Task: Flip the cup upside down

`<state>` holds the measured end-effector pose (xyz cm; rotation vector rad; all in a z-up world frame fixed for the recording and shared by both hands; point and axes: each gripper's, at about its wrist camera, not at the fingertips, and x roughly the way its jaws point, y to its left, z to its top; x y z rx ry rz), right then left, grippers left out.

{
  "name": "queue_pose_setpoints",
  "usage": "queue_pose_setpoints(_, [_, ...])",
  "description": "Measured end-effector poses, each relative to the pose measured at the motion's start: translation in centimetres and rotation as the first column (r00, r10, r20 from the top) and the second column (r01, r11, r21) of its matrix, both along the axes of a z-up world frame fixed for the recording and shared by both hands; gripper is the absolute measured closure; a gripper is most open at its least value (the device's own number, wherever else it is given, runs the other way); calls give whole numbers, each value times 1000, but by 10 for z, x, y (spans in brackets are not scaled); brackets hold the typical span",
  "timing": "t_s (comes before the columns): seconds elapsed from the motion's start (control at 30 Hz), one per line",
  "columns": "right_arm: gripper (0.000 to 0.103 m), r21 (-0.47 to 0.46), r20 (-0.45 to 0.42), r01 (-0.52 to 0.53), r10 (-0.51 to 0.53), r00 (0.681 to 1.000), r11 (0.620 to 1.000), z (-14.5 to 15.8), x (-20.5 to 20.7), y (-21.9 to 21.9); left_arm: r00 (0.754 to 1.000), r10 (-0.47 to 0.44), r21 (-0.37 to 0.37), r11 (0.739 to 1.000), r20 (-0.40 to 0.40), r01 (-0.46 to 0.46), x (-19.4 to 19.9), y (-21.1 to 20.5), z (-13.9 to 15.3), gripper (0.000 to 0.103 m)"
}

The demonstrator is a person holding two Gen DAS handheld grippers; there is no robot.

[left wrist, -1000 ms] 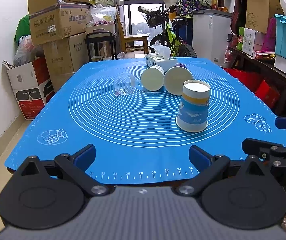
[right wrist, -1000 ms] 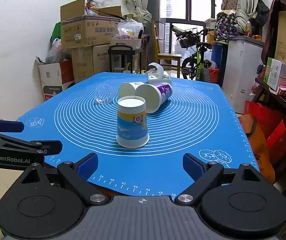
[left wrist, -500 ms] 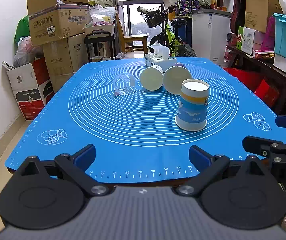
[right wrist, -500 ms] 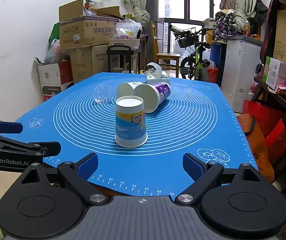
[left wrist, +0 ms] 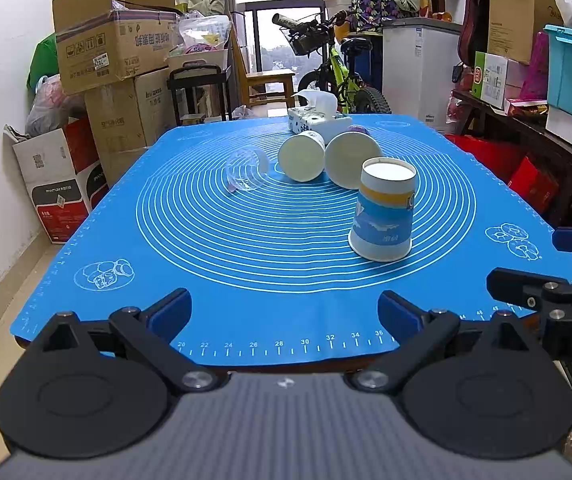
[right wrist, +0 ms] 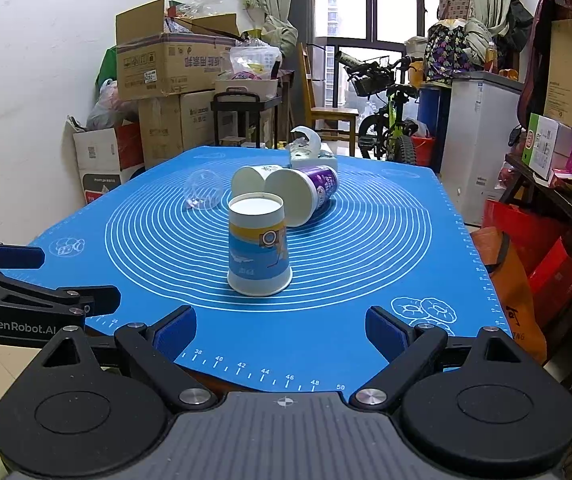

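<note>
- Blue and yellow paper, the printed cup (right wrist: pixel 259 245) stood mouth-down on the blue mat (right wrist: pixel 366 320), its wide rim on the surface and its white base facing up, so by the look of it the flip was already done for this one.
- It stood free in the middle of the mat's rings, just in front of two other paper cups lying on their sides, a white cup (right wrist: pixel 248 181) and a purple cup (right wrist: pixel 306 192), with no contact I could make out.
- The right gripper (right wrist: pixel 282 328) sat back at the near edge of the mat with its jaws spread wide and nothing between them, well apart from the printed cup.
- The left gripper (left wrist: pixel 284 312) was likewise wide open and empty, near the mat's front edge.
- What may be left (a judgement only): the two cups on their sides and a clear plastic cup (left wrist: pixel 246 170), also on its side, were not upside down, if the task covers them.
</note>
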<state>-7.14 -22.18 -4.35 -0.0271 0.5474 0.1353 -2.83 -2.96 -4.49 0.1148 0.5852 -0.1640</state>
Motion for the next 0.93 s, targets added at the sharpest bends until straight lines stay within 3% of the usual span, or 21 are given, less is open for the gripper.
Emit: queue_pose_setpoints(0.93, [11,2,-5,4,-4,1000,1000,-1,-1,0,1000,-4,-2,1000,-8,4,1,3,-1,4])
